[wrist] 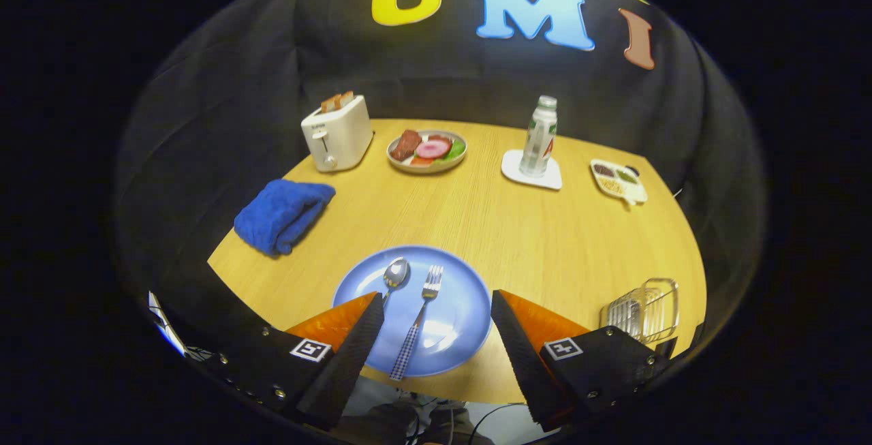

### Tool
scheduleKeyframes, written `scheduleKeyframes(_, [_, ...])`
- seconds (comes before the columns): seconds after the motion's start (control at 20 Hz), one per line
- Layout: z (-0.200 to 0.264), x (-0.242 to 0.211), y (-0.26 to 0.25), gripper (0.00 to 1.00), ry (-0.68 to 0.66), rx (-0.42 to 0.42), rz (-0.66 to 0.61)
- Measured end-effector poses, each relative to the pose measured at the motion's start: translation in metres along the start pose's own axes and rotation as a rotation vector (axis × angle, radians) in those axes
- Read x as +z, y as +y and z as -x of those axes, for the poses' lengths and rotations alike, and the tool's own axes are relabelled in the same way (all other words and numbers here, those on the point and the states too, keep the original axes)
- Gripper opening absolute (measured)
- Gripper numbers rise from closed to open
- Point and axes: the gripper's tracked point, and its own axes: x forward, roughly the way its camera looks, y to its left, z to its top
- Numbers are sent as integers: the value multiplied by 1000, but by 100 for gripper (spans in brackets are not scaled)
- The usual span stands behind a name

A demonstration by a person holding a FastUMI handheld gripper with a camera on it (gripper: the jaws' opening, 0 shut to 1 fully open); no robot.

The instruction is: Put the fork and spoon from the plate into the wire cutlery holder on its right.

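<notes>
Fork (417, 319) between spread fingers of raised tool (436, 305)

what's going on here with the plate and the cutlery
A person is holding a gripper over a blue plate on a wooden table. Its fingers are spread open and grip nothing. A fork and a spoon lie side by side on the plate, between the fingers. The wire cutlery holder, to the plate's right, has no cutlery in it yet.
</notes>
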Motion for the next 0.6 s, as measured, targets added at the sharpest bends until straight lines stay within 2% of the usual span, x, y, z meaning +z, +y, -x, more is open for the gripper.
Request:
scheduleKeyframes(0.15, [-17, -38, 11, 98, 177, 28, -5])
scheduleKeyframes(0.25, [-22, -50, 13, 98, 231, 26, -9])
scheduleKeyframes(0.3, [-22, -53, 13, 89, 245, 22, -7])
scheduleKeyframes(0.45, [-31, -63, 18, 87, 294, 33, -3])
scheduleKeyframes(0.55, [-34, -67, 19, 72, 318, 37, 8])
scheduleKeyframes(0.6, [-35, -68, 18, 68, 331, 39, 11])
